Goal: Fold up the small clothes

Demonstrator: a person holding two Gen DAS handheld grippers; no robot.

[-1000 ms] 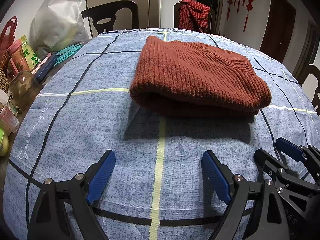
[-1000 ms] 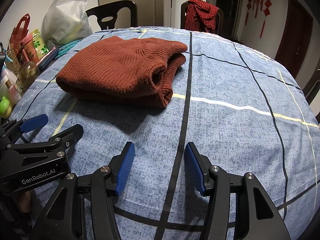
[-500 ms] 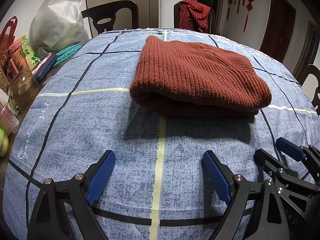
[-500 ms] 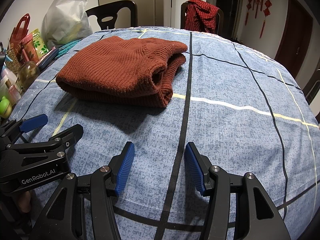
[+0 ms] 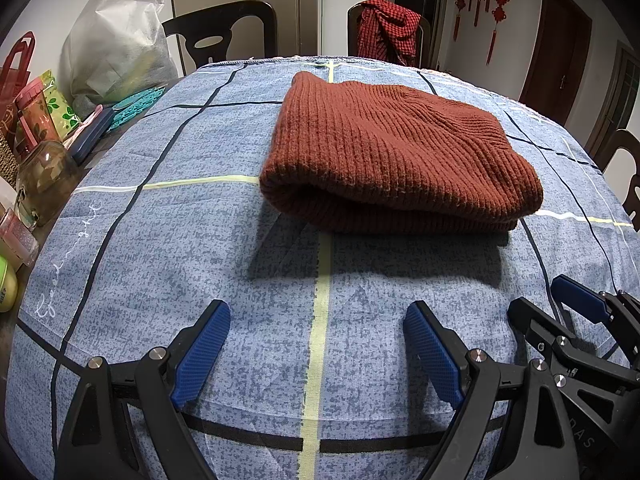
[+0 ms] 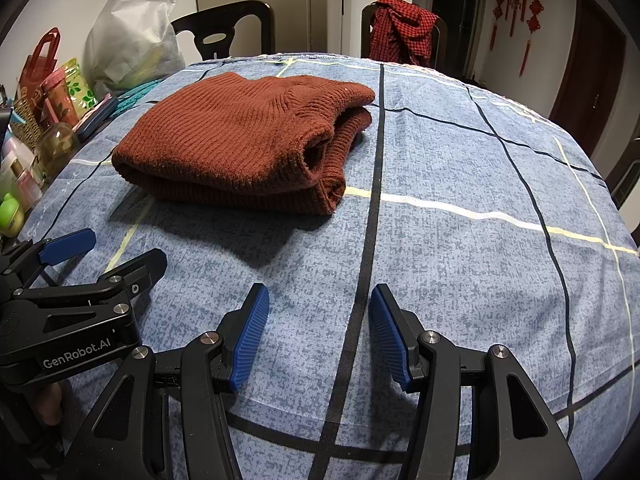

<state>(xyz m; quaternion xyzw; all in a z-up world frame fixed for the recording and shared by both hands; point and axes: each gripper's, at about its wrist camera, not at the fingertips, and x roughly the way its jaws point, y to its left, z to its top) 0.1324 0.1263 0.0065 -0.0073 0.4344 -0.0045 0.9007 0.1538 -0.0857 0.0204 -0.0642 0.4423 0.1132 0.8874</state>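
Observation:
A rust-brown knitted sweater [image 5: 396,152] lies folded into a thick bundle on the blue checked tablecloth [image 5: 200,240]. From the right wrist view the sweater [image 6: 240,148] sits to the upper left, its folded layers showing at its right end. My left gripper [image 5: 316,344] hovers near the table's front edge, open and empty, well short of the sweater. My right gripper [image 6: 318,332] is open too, with only cloth between its blue pads. Each gripper shows in the other's view: the right gripper [image 5: 560,316] at the right edge, the left gripper [image 6: 116,252] at the left edge.
Along the table's left side stand a white bag [image 5: 120,40], a red bag [image 5: 16,72], jars and bottles [image 5: 44,180] and a teal mat [image 5: 136,104]. Dark chairs [image 5: 224,28] stand behind the table, one draped with a red checked garment [image 5: 384,28].

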